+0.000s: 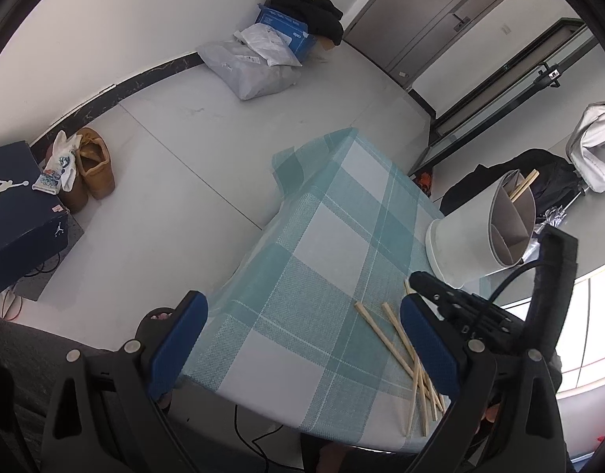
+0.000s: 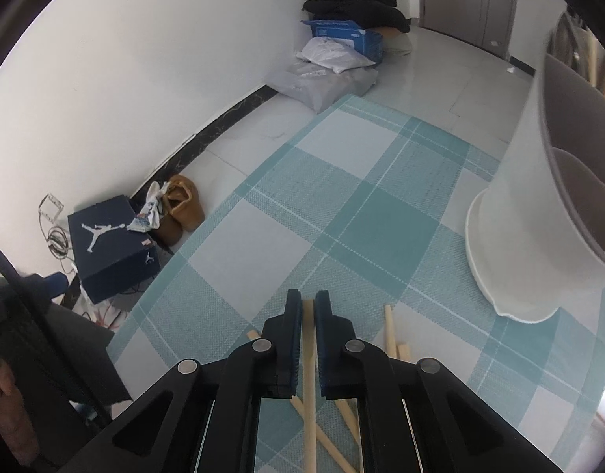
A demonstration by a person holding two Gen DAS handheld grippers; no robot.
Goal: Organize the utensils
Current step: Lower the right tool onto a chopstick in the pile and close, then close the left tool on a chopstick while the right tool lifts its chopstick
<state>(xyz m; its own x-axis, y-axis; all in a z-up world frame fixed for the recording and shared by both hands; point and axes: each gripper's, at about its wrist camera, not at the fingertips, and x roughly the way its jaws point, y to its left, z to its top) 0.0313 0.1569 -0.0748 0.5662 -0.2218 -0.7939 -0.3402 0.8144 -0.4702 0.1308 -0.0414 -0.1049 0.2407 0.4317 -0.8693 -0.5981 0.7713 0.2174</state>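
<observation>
Several wooden chopsticks lie in a loose pile on the teal checked tablecloth near the table's front right corner. My right gripper points down over this pile and is shut on one chopstick, which runs lengthwise between the blue pads. Other chopsticks lie crossed beneath and to its right. A white utensil holder with grey dividers stands at the table's right side, with chopsticks in its far compartment. My left gripper hangs open above the cloth, left of the pile, with nothing between its fingers.
The utensil holder looms close on the right of the right wrist view. On the floor are a dark blue shoe box, brown shoes, and bags with a blue box by the wall. A black bag sits beyond the table.
</observation>
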